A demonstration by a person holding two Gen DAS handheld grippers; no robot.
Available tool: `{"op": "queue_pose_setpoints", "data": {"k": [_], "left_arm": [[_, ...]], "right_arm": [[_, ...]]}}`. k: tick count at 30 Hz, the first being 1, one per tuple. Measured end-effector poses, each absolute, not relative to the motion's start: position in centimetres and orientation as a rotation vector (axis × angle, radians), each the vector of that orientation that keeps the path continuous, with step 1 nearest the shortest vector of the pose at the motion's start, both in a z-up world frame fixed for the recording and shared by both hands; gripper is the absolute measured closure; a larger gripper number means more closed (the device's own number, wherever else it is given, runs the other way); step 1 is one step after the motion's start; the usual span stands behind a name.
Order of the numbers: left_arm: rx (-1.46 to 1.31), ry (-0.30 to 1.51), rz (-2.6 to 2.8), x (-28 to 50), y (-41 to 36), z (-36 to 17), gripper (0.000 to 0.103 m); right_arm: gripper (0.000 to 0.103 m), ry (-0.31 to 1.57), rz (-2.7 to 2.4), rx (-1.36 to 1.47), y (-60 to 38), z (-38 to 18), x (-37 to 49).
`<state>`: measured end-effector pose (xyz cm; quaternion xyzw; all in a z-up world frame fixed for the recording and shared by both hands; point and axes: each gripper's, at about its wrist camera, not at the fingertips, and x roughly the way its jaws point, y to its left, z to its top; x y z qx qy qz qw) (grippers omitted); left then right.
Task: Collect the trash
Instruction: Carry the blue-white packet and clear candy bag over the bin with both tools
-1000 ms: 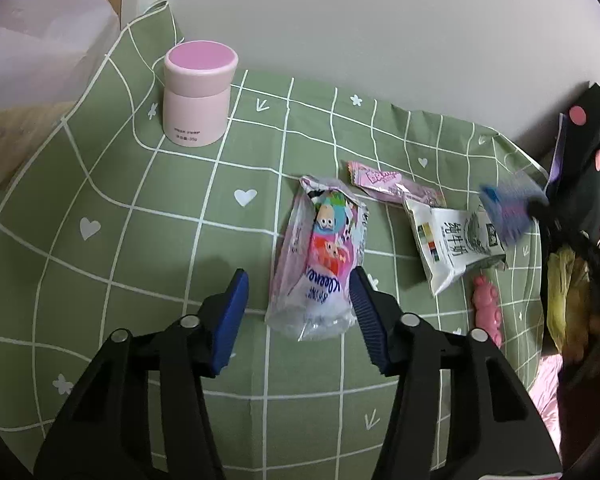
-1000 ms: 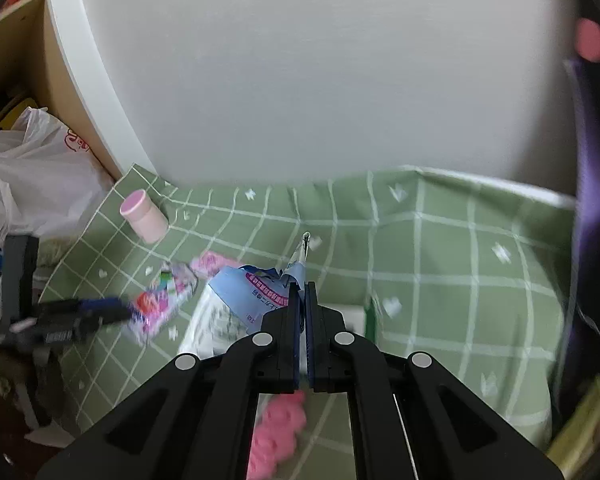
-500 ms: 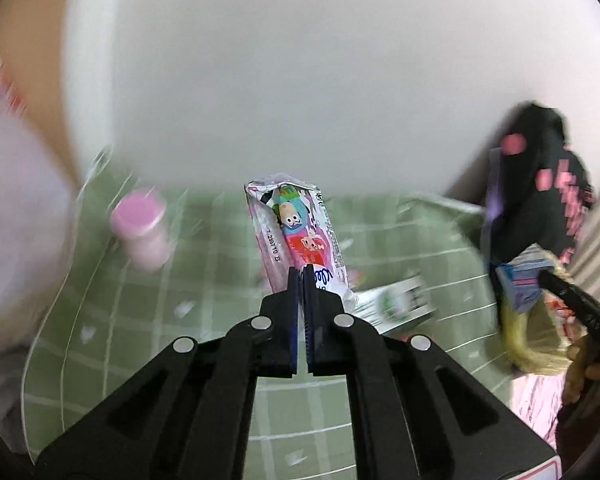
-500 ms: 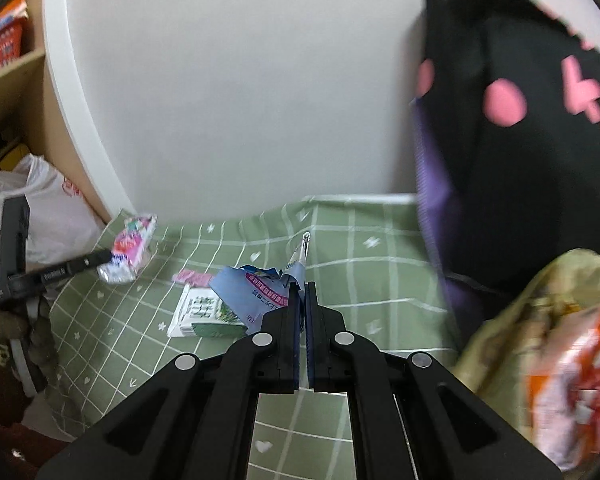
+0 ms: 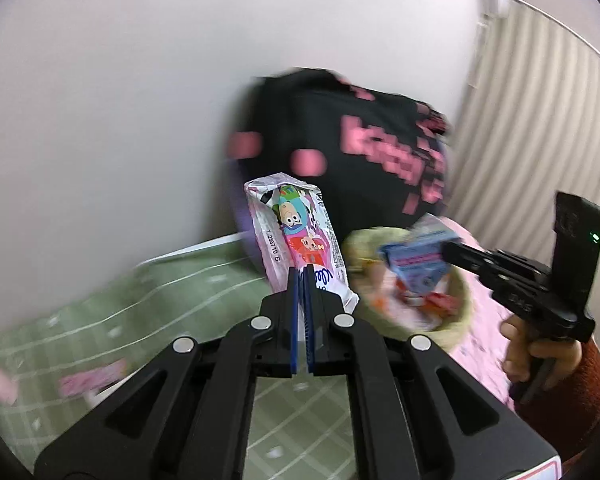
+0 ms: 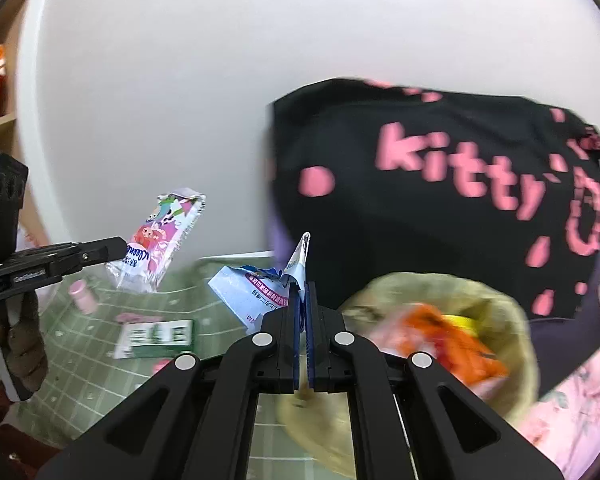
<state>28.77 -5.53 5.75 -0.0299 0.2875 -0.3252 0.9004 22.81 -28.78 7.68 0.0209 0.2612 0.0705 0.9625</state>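
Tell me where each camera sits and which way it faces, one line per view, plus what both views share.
Left wrist: rides the left gripper, looking along its shut fingers at the cartoon wrapper it holds, the black bag behind; the person's hand on the right gripper shows at right.
Right wrist: rides the right gripper, shut on the blue wrapper, facing the yellowish trash bag; a gloved hand shows at left.
Shared: both wrappers, both bags, green checked cloth.
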Motion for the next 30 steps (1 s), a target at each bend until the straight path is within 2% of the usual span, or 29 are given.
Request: {"op": "queue_pose_setpoints", "data": {"k": [10,21,30], "left_arm": [[0.102,0.639,-0.865,28.5,-17.3,5.0,0.100],[0.082,0.764,-0.896,31.5,-21.8,2.2,0.100],[0.208,0.909,-0.878,34.4,-27.5,-3.4,0.100]], "right_arm": [[0.099,0.542,-0.029,0.109,-37.3,6.5,19.5],[0.099,0.597,-0.054,0.134,-40.8,3.6,20.2],[0.099,0.702,-0.031,0.079,-42.1,0.8,24.2]]}}
